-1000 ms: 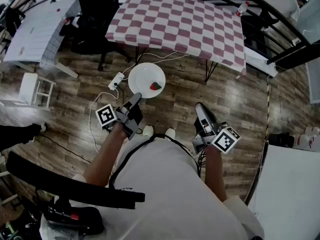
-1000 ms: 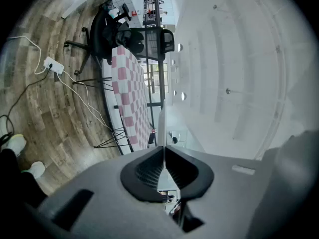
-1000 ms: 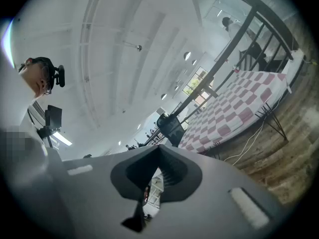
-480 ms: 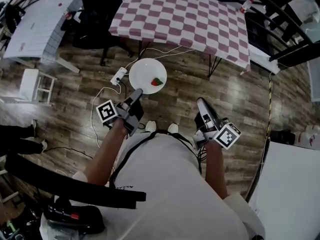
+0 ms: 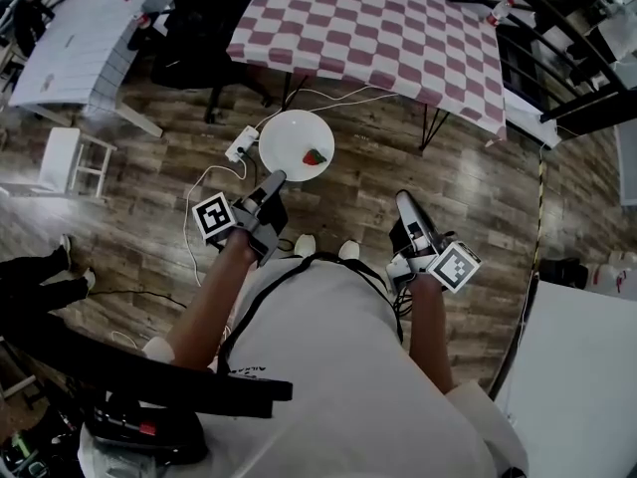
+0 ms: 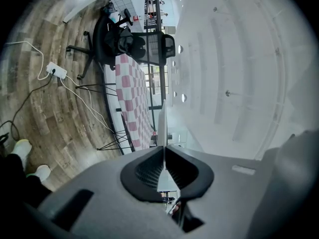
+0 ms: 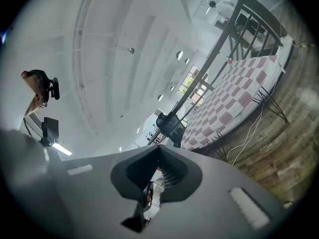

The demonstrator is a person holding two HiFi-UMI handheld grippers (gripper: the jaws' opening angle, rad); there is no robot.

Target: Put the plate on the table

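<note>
The white plate [image 5: 296,145] carries a small red and green piece of food [image 5: 315,156] and hangs over the wooden floor. My left gripper [image 5: 274,180] is shut on its near rim. In the left gripper view the plate [image 6: 162,126] shows edge-on as a thin line pinched between the jaws. The table with the red and white checked cloth [image 5: 378,38] stands just beyond the plate; it also shows in both gripper views [image 6: 130,101] [image 7: 234,96]. My right gripper [image 5: 404,205] stays to the right, shut with nothing in it, its tips [image 7: 158,148] meeting.
A black office chair [image 5: 204,28] stands left of the checked table. A white power strip [image 5: 239,147] and its cables lie on the floor under the plate. A white table [image 5: 70,48] and stool [image 5: 70,162] are at left. A bottle [image 5: 503,10] sits at the checked table's right corner.
Both grippers and the plate have moved toward the checked table, which now lies nearer in the head view. The left gripper's hold on the rim is unchanged.
</note>
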